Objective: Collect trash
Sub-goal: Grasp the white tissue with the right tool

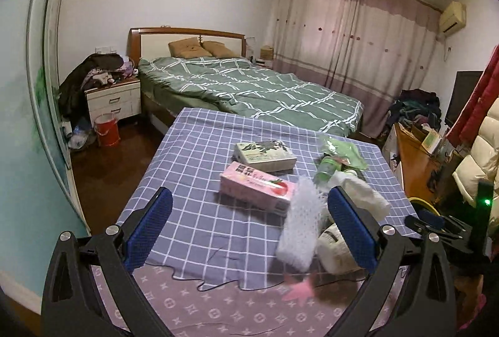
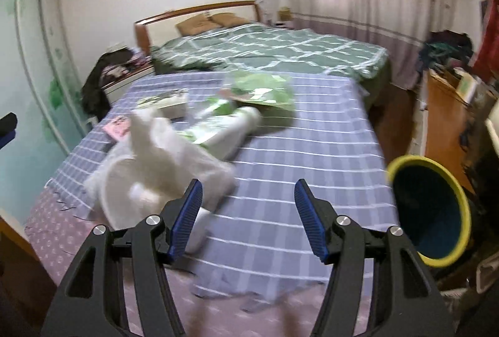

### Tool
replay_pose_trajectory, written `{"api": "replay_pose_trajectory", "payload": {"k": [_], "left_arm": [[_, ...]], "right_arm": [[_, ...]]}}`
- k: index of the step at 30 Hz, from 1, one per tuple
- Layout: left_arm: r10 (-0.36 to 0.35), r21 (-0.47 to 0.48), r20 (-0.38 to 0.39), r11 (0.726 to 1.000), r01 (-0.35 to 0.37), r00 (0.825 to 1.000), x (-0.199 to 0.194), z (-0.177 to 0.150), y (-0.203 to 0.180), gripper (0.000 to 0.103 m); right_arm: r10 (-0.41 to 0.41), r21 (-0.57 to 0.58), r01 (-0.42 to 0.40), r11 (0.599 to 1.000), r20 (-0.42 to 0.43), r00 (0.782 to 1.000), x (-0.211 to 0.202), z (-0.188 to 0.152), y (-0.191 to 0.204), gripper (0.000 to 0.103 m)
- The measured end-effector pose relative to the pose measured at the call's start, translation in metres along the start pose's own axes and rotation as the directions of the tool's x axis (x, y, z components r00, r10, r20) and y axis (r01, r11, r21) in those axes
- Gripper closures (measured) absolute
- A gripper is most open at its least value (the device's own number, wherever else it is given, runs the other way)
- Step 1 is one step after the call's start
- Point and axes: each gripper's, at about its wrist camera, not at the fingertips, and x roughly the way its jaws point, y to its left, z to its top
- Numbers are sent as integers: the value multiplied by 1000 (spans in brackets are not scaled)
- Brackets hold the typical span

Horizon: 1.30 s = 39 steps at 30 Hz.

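Observation:
Trash lies on a table with a blue checked cloth [image 1: 193, 150]: a white foam net [image 1: 301, 228], a white paper cup [image 1: 330, 246], crumpled white paper [image 1: 358, 190], a green-labelled bottle [image 1: 326, 170] and a green plastic bag [image 1: 343, 150]. My left gripper [image 1: 249, 192] is open above the near edge, and the foam net sits by its right finger [image 1: 349, 224]. My right gripper [image 2: 248, 182] is open over bare cloth with nothing between its pads. The white paper and cup [image 2: 149, 162] are just left of it, the bottle [image 2: 227, 131] and bag [image 2: 262, 87] beyond. This view is blurred.
A yellow-rimmed bin [image 2: 430, 209] stands off the table's right side. A pink tissue pack [image 1: 255, 187] and a white-and-green tissue box [image 1: 265, 154] lie mid-table. Behind are a green bed [image 1: 249, 87], a nightstand [image 1: 113, 101], a red bucket [image 1: 107, 129] and a cluttered desk [image 1: 418, 156].

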Motion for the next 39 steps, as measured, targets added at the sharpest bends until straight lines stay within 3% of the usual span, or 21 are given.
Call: {"api": "replay_pose_trajectory", "payload": {"k": [4,12,15,16,19,26,33,39], "left_arm": [[-4,-6,-8,1000,4,1000,5,-3,2,5],[-33,-18,-24,999,33,999,11,-12,6,5],[-40,-18,-31,999,40,999,16,-14,4,5],[-42,-18,-34,999,41,999,16,-15,4,5],[-46,-18,-43,999,45,998,20,-16,2,5],[-53,-13,-48,999,52,997,22,-18,-1,5],[-63,1,-48,998,63,997,22,-18,-9,5],[-74,14,-47,997,75,996,21,-20,-16,5]], "right_arm": [[58,-37,-59,998,-26,998,18,7,29,46],[60,-67,-64,996,-63,996,48,17,52,59],[65,-61,-69,996,-70,995,54,19,53,81],[68,-57,-72,996,-71,995,52,19,52,92],[67,-55,-70,996,-60,996,50,19,49,98],[114,-13,-114,993,-10,993,25,24,39,99],[136,35,-140,990,95,986,-19,38,22,99],[59,96,-76,992,171,983,-52,49,-16,99]]}}
